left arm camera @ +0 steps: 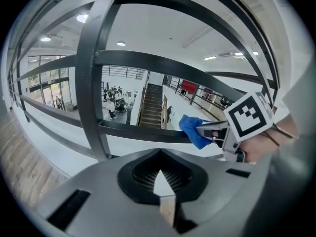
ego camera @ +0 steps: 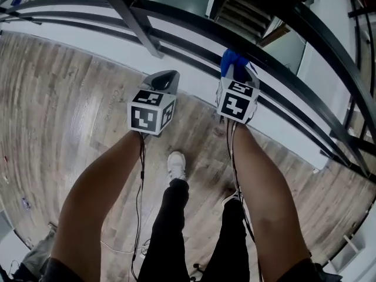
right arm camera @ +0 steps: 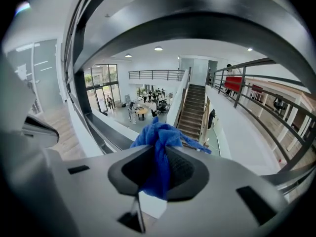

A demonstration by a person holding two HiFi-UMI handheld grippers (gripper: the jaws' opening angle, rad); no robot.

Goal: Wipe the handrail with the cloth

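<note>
One cloth [right arm camera: 157,132], pinched between right gripper [right arm camera: 160,164] jaws

This is an upper-floor walkway in a large, bright public or office building, overlooking an open atrium. A wood-plank floor [ego camera: 59,98] runs along a black metal handrail [left arm camera: 148,63] at its edge. Beyond it a wide staircase [right arm camera: 195,110] descends to a lobby where people [right arm camera: 148,100] gather at tables near glass doors [right arm camera: 101,90], under a railed balcony [right arm camera: 158,74] and recessed ceiling lights [right arm camera: 158,49].
</note>
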